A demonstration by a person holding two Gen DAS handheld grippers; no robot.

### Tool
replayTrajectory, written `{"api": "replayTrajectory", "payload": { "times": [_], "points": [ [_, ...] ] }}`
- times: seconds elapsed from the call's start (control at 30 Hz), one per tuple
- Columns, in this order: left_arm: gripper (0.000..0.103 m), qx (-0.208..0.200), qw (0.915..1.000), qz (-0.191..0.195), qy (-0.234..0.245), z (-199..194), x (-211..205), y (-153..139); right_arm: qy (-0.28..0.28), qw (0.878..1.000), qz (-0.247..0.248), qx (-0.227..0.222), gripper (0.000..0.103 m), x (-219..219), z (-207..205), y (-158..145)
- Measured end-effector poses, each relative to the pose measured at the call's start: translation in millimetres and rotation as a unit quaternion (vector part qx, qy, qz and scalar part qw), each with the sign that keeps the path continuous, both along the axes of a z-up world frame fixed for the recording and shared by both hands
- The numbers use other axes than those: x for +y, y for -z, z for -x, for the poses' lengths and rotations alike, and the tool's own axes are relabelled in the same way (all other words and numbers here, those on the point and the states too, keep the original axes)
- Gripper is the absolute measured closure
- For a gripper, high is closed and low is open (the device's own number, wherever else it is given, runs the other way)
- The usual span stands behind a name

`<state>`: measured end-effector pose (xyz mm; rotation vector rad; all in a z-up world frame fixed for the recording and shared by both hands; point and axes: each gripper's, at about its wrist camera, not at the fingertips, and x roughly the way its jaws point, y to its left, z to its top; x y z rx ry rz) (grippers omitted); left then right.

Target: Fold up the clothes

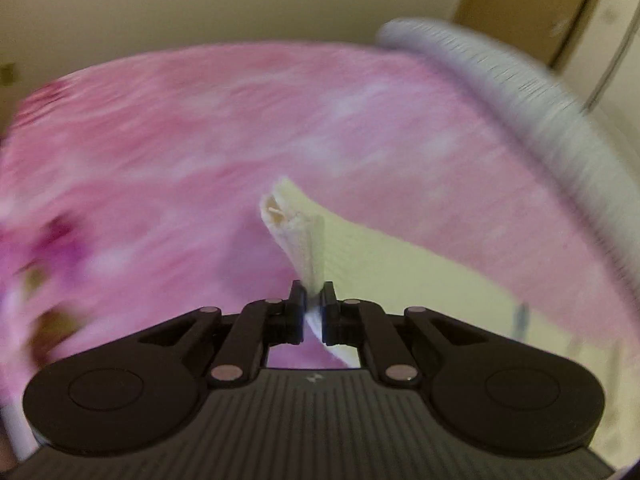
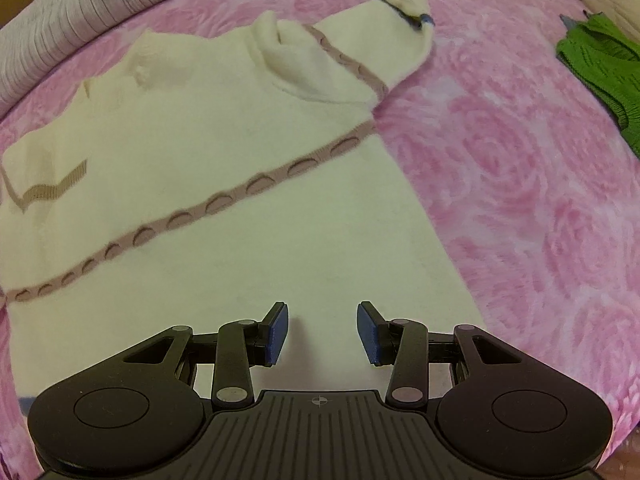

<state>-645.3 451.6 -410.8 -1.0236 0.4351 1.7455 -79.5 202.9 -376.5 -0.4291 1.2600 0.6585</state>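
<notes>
Cream sweater (image 2: 224, 168) lies spread on the pink bed (image 2: 520, 184). Left wrist view: left hand-held gripper (image 1: 313, 300) clamped on its cuff. Right wrist view alone shows a green garment (image 2: 600, 68); right hand-held gripper (image 2: 322, 332) hangs apart, empty.

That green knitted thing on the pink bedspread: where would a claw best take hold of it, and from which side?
Probably at the edge nearest the cream sweater, coming down from above. The green garment lies flat on the pink bedspread, partly out of frame, so only that near edge offers a thin, free fold to pinch. The right claw stands open over the sweater.
</notes>
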Motion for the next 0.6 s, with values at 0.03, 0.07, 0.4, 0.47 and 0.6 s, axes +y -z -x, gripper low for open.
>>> {"api": "replayTrajectory", "payload": {
  "times": [0.03, 0.07, 0.4, 0.47, 0.6],
  "points": [
    [0.098, 0.008, 0.9999, 0.005, -0.005, 1, -11, 4, -0.004, 1.0, 0.001, 0.004, 0.061, -1, -2, 1],
    [0.098, 0.014, 0.9999, 0.004, -0.008, 2, -22, 6, -0.011, 1.0, 0.0, 0.009, 0.061, -2, -3, 2],
    [0.079, 0.093, 0.9935, 0.064, -0.014, -30, -52, -3, -0.06, 0.998, 0.0, 0.028, 0.061, -36, -61, 1],
    [0.082, 0.121, 0.9885, 0.083, -0.037, -41, -57, -19, -0.063, 0.998, 0.004, 0.027, 0.061, -46, -80, 1],
    [0.082, 0.065, 0.9947, 0.079, -0.007, -89, -80, -45, -0.059, 0.998, 0.008, 0.012, 0.06, -64, -125, 0]
  ]
}}
